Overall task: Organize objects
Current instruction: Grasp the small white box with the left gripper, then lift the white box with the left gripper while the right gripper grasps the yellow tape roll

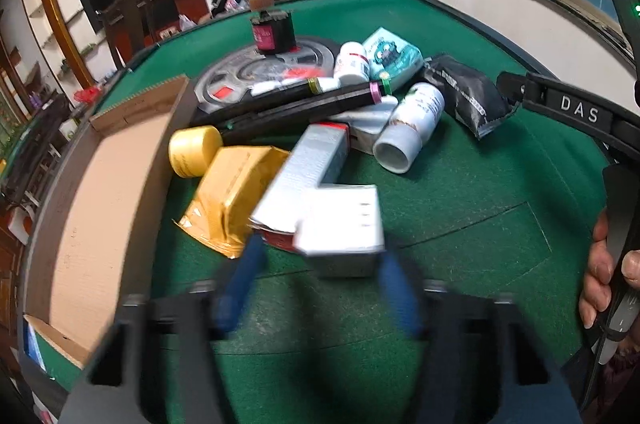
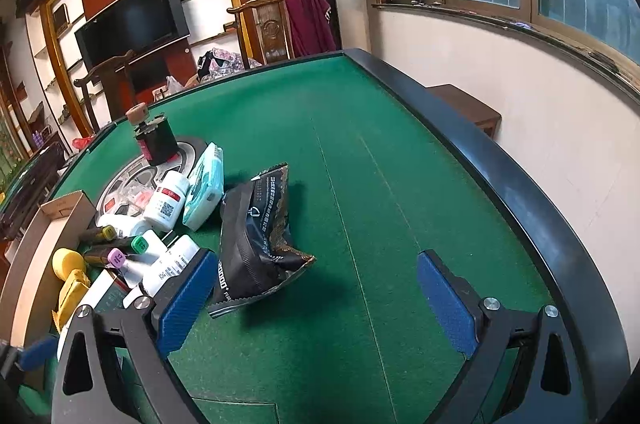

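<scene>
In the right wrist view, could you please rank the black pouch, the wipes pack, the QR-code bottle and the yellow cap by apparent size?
1. black pouch, clearly largest, though also nearest the camera.
2. wipes pack.
3. QR-code bottle, close to the pack; unsure.
4. yellow cap, smallest, partly hidden.

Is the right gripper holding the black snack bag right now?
No: in the right wrist view the right gripper stands wide open, and the black snack bag lies on the green table beyond its fingertips, touched by neither pad.
</scene>
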`<state>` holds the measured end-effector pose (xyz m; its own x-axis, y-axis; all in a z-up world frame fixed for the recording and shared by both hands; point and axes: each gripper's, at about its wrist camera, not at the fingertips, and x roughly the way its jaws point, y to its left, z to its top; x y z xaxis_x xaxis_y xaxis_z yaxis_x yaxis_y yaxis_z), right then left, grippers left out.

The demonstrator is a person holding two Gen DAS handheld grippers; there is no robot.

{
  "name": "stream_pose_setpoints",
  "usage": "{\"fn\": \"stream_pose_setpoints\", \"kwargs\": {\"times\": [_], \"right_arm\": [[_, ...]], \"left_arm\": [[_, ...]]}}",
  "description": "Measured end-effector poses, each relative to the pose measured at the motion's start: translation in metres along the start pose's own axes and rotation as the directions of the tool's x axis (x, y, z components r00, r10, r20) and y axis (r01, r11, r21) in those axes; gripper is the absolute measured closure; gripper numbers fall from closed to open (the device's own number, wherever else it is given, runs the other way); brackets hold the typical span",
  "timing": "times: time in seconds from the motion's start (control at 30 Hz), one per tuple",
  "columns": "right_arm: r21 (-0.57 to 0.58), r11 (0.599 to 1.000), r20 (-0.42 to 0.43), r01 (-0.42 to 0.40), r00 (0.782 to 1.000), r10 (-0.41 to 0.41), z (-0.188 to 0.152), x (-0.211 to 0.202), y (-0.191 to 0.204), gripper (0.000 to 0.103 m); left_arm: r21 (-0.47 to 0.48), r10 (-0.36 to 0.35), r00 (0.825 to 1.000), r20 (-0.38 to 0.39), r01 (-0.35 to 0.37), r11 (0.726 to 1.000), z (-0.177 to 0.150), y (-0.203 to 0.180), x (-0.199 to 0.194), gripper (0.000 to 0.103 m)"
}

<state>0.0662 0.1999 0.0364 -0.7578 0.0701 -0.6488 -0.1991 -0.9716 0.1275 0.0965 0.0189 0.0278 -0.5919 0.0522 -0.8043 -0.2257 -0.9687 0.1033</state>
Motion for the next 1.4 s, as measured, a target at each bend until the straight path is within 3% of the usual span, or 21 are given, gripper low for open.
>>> {"fn": "stream_pose_setpoints", "kwargs": {"times": [0.43,0.63,0.77,0.87,0.9,0.93,1.0,1.07,1.1,1.2,1.27,1.33,1.4], "right_arm": [[-0.037,0.998,-0.02,0.042,0.999,-0.042,-0.003,0.007,0.007,0.002],[-0.05,0.997,-0.016,0.064,0.998,-0.065,-0.003,0.006,0.009,0.002],[-0.081,0.996,0.014,0.048,0.999,-0.047,-0.003,-0.005,0.014,0.002],[-0.082,0.991,-0.003,-0.109,0.994,0.109,-0.003,-0.029,0.028,0.002],[-0.071,0.971,-0.044,-0.229,0.973,0.226,-0.003,-0.037,0.04,0.002],[-0.068,0.955,-0.074,-0.29,0.956,0.285,-0.004,-0.038,0.049,0.002],[-0.061,0.896,-0.19,-0.44,0.886,0.422,-0.009,-0.036,0.078,0.002],[-0.054,0.87,-0.259,-0.49,0.848,0.462,-0.016,-0.03,0.102,0.003],[-0.056,0.866,-0.282,-0.497,0.84,0.464,-0.019,-0.026,0.114,0.004],[-0.07,0.87,-0.304,-0.487,0.841,0.447,-0.02,-0.019,0.136,0.015],[-0.091,0.862,-0.304,-0.499,0.838,0.453,-0.011,-0.019,0.149,0.016],[-0.179,0.854,-0.294,-0.489,0.854,0.428,-0.002,-0.02,0.17,0.016],[-0.311,0.841,-0.265,-0.444,0.89,0.372,0.002,-0.017,0.198,0.016]], "left_arm": [[-0.099,-0.101,0.994,0.045,0.105,0.99,-0.006,0.025,-0.017,0.07],[-0.169,-0.132,0.974,0.186,0.164,0.972,-0.013,0.066,-0.07,0.07],[-0.233,-0.079,0.963,0.256,0.141,0.962,-0.027,0.111,-0.101,0.07],[-0.273,-0.039,0.965,0.26,0.113,0.955,-0.038,0.136,-0.106,0.07],[-0.294,-0.029,0.967,0.254,0.106,0.95,-0.041,0.145,-0.105,0.07],[-0.312,-0.026,0.968,0.248,0.106,0.944,-0.043,0.151,-0.103,0.07],[-0.347,-0.034,0.971,0.238,0.118,0.931,-0.049,0.163,-0.098,0.07],[-0.354,-0.04,0.971,0.236,0.124,0.927,-0.053,0.168,-0.095,0.07],[-0.352,-0.04,0.97,0.239,0.125,0.928,-0.055,0.169,-0.096,0.07],[-0.335,-0.029,0.965,0.26,0.118,0.935,-0.06,0.173,-0.101,0.07],[-0.329,-0.017,0.961,0.275,0.11,0.938,-0.061,0.177,-0.104,0.07],[-0.336,-0.012,0.959,0.283,0.112,0.935,-0.063,0.182,-0.105,0.07],[-0.353,-0.013,0.958,0.288,0.118,0.928,-0.066,0.188,-0.104,0.07]]}}
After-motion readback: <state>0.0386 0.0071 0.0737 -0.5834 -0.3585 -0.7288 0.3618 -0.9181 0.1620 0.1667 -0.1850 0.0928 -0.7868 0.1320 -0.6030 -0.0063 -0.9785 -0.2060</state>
